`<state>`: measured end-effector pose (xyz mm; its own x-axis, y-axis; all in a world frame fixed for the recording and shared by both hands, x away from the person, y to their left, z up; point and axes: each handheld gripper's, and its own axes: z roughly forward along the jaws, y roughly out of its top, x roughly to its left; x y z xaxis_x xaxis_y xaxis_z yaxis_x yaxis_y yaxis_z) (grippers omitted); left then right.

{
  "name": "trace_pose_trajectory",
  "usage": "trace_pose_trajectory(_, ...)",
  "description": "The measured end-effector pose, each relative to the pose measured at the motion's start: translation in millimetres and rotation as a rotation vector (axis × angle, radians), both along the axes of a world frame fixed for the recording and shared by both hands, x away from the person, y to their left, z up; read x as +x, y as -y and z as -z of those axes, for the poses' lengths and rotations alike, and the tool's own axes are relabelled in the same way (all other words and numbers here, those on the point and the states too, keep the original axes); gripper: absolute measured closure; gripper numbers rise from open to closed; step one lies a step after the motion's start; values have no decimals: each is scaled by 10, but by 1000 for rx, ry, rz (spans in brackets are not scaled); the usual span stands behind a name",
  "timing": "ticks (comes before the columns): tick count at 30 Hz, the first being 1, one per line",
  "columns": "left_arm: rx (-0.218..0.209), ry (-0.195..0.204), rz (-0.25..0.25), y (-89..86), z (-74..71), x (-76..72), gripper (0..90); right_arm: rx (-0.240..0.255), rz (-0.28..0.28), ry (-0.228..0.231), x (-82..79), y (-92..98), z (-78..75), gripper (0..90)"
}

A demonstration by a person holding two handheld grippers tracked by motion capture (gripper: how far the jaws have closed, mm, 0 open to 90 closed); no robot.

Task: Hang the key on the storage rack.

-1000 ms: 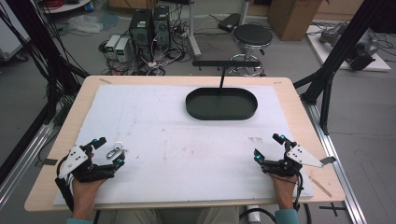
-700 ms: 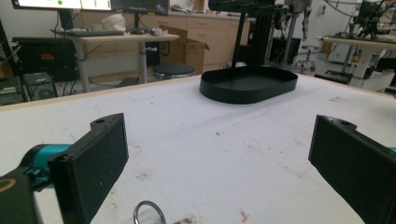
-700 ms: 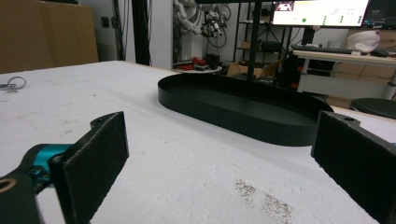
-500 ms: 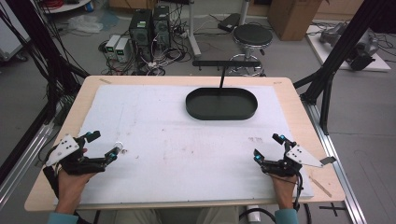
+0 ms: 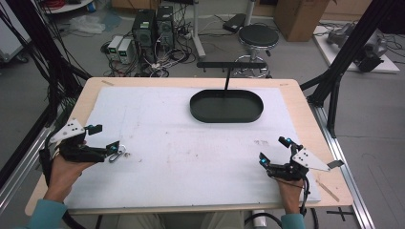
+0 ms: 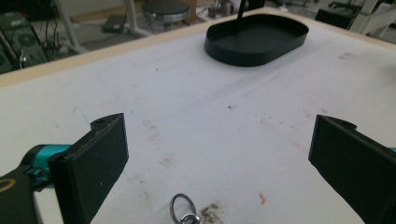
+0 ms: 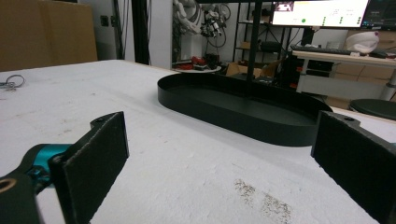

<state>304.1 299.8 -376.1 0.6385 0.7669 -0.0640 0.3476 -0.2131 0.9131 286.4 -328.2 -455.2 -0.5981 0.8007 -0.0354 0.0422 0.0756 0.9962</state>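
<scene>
A small metal key ring (image 5: 119, 154) lies on the white mat near the left front edge. In the left gripper view the key ring (image 6: 182, 211) sits low between the wide-apart jaws. My left gripper (image 5: 105, 137) is open, its near fingertip just left of the ring. A black oval tray (image 5: 226, 119) stands empty at the back centre, and the left gripper view shows the tray (image 6: 243, 58) far ahead. My right gripper (image 5: 273, 150) is open over bare mat at the front right. It faces the tray (image 7: 243, 122), with the key ring (image 7: 11, 83) far off at the left.
A black post with a crossbar (image 5: 231, 64) rises at the tray's far side. The white mat (image 5: 191, 162) covers most of the wooden table (image 5: 305, 109). Beyond the table are a stool (image 5: 258, 36) and computer boxes (image 5: 153, 26) on the floor.
My left gripper drew back to the left away from the key ring, then came forward and right beside it again. The ring stayed in place. The right gripper has not moved.
</scene>
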Motion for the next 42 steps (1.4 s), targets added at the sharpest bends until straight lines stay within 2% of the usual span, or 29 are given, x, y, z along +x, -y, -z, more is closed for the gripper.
trace_pose_trajectory(2, 33, -32, 6, -1, -8, 47, 52, -2, 0, 2, 1, -2, 0, 34)
trace_pose_trajectory(3, 33, -32, 6, -1, -8, 47, 52, -3, 1, 1, 1, -3, 0, 34)
trace_pose_trajectory(6, 99, -84, 15, -7, -14, 149, 52, -2, 0, 2, 1, -4, 0, 33)
trace_pose_trajectory(7, 99, -84, 15, -7, -14, 149, 61, 0, 1, 1, 0, -6, -1, 34)
trace_pose_trajectory(9, 131, -110, 25, -21, 0, 209, 103, -2, 0, -2, -2, -6, 0, 34)
trace_pose_trajectory(10, 131, -110, 25, -21, 0, 209, 103, -2, 0, -2, -2, -6, 0, 34)
trace_pose_trajectory(12, 159, -140, 22, -31, 38, 260, 103, -6, 1, 3, 0, -4, 0, 34)
trace_pose_trajectory(16, 177, -170, 22, -43, 73, 300, 103, -4, 0, 3, 1, -4, 0, 34)
trace_pose_trajectory(18, 208, -201, 22, -46, 108, 342, 103, -4, 1, -1, -2, -6, 0, 34)
trace_pose_trajectory(19, 208, -201, 22, -46, 108, 342, 103, -8, 0, 6, 2, -3, -1, 34)
trace_pose_trajectory(20, 240, -222, 24, -41, 124, 367, 103, -5, 0, 5, 2, -5, -1, 34)
trace_pose_trajectory(22, 252, -237, 31, -36, 128, 378, 121, -3, 0, 2, 1, -4, -1, 34)
trace_pose_trajectory(23, 277, -248, 45, -31, 130, 398, 148, -2, 0, 2, 1, -4, 0, 34)
trace_pose_trajectory(26, 284, -259, 50, -19, 135, 427, 177, 1, 0, 2, 3, -3, 0, 34)
trace_pose_trajectory(27, 284, -259, 50, -19, 135, 427, 213, 0, 1, 7, 8, -1, -1, 34)
trace_pose_trajectory(28, 290, -276, 58, -15, 146, 442, 243, 2, 0, 1, 3, -3, -1, 34)
trace_pose_trajectory(35, 315, -311, 54, 8, 201, 486, 253, 2, 0, 3, 4, -4, -1, 34)
trace_pose_trajectory(36, 324, -328, 58, 13, 216, 501, 257, 1, 0, 3, 4, -4, 0, 34)
trace_pose_trajectory(38, 328, -336, 58, 18, 226, 509, 266, 1, 0, 3, 3, -4, -1, 34)
trace_pose_trajectory(39, 331, -356, 60, 28, 245, 520, 273, 4, -1, -2, 1, -6, 0, 34)
trace_pose_trajectory(42, 335, -373, 66, 33, 259, 531, 309, 3, -1, -1, 1, -5, 0, 34)
